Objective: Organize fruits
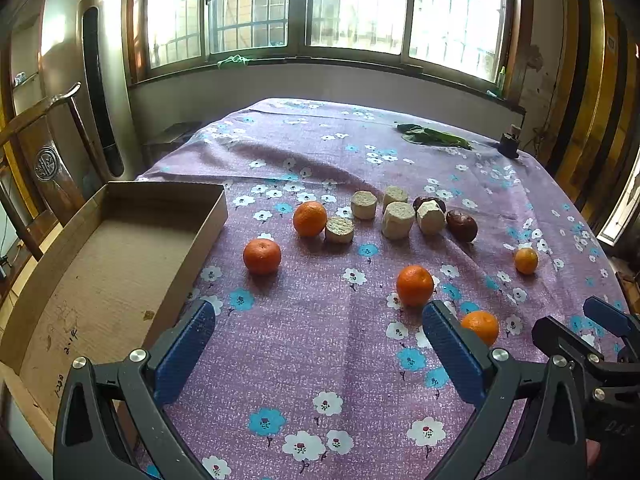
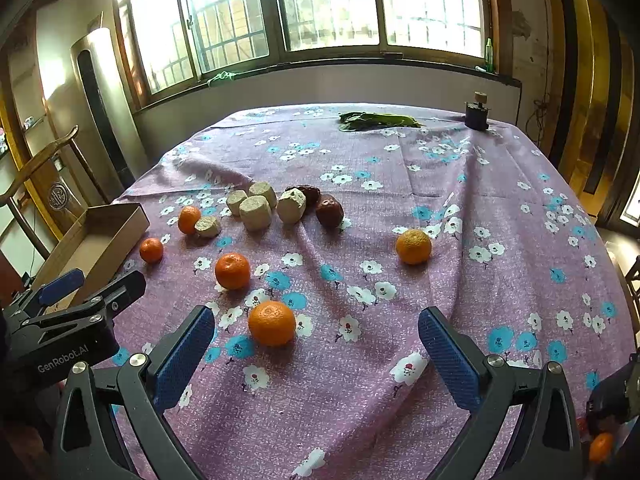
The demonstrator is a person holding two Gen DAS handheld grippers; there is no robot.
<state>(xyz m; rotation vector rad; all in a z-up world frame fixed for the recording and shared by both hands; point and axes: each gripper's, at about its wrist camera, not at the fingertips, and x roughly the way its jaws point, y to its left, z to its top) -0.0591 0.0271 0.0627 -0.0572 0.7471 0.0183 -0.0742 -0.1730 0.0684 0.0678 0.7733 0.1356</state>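
My left gripper (image 1: 318, 330) hangs low over the purple floral tablecloth (image 1: 312, 360) with its blue-padded jaws spread wide and nothing between them. My right gripper (image 2: 316, 332) is equally wide apart and empty. The nearest round orange mandarin (image 2: 272, 323) sits just ahead of the right gripper, closer to its left finger than its right, not touching either pad. In the left view that same fruit (image 1: 480, 326) peeks out just behind my left gripper's right finger.

A second mandarin (image 2: 232, 271) lies beyond it to the left, a third (image 2: 413, 246) stands alone well off to the right, and two more (image 1: 262, 256) (image 1: 310, 219) sit nearer the open brown cardboard box (image 1: 120, 240). The box rests at the table's left edge, empty inside, its near wall just beside my left finger. Behind the fruit, pale cylindrical chunks (image 1: 398, 220) and dark reddish-brown dates (image 1: 462, 225) cluster together. Bare cloth lies open between the grippers and the cluster; the right half of the table is largely free.
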